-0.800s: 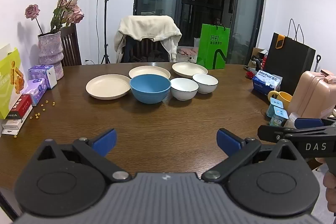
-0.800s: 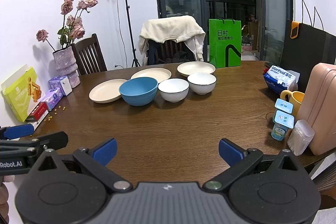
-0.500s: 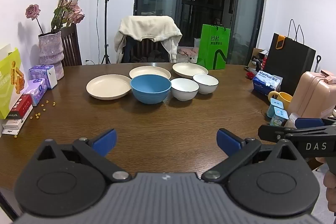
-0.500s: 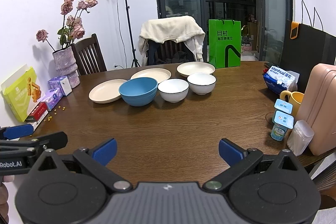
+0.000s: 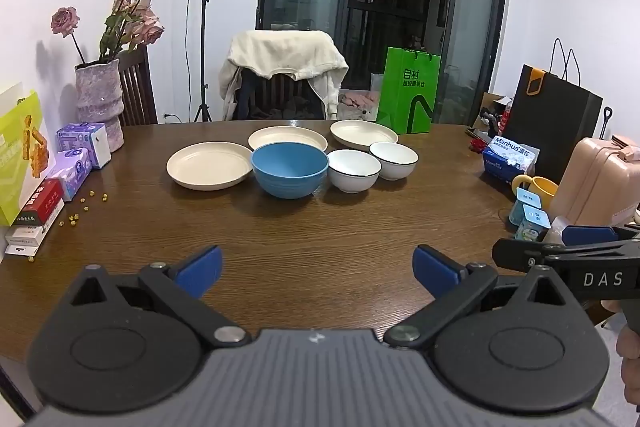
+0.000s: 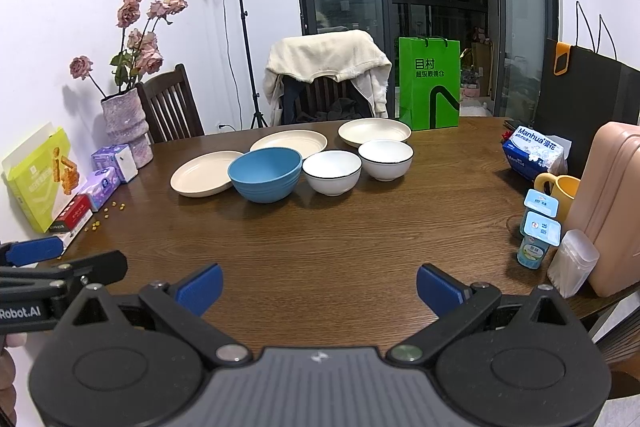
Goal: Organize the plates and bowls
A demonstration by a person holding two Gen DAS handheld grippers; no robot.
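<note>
1. Set against the views from a moment earlier, almost nothing had changed: the dishes were seen in the same spots, and both tools were held back over the near edge of the surface (image 5: 320, 227); no step of the sorting appeared to have been started.
2. The left gripper (image 5: 316, 267) was shown with its jaws wide apart and nothing between them; the same was seen of the right gripper (image 6: 318, 287).
3. The blue bowl (image 5: 289, 169) was taken as landmark, well beyond both tools. Two white bowls (image 5: 353, 170) (image 5: 393, 159) were lined up to its right, each empty, the first nearly touching it.
4. Three cream plates were laid around it: one just left (image 5: 209, 165), one just behind (image 5: 287, 138), one behind and right (image 5: 363, 132). All were bare.
5. The blue bowl was also seen empty, so stacking could probably be begun without anything being tipped out.
</note>
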